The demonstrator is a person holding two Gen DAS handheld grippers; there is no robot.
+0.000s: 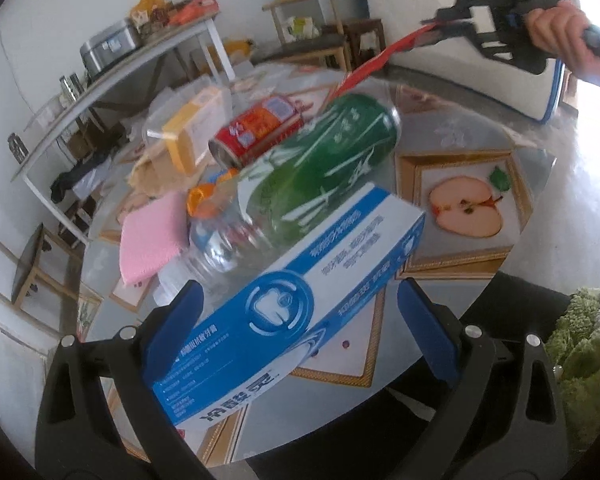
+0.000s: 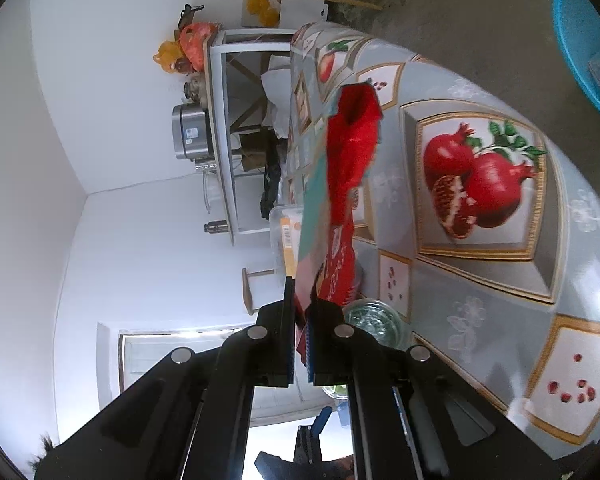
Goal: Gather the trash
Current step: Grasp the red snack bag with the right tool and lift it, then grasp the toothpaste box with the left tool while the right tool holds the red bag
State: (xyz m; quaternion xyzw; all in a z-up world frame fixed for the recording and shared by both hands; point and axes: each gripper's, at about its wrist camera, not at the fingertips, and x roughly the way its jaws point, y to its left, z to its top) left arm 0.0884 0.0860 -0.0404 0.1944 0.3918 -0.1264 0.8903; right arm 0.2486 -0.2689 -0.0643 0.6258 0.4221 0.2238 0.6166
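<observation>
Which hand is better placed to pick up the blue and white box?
Left. The open left gripper already straddles the blue and white box, while the right gripper is shut on a red wrapper.

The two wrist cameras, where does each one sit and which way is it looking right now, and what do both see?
Left wrist: on the left gripper, angled down at the table's clutter; its open blue fingers straddle a blue box.
Right wrist: on the right gripper, rolled sideways, looking along the table; its fingers pinch a red wrapper.
Shared: table, wrapper, green bottle.
</observation>
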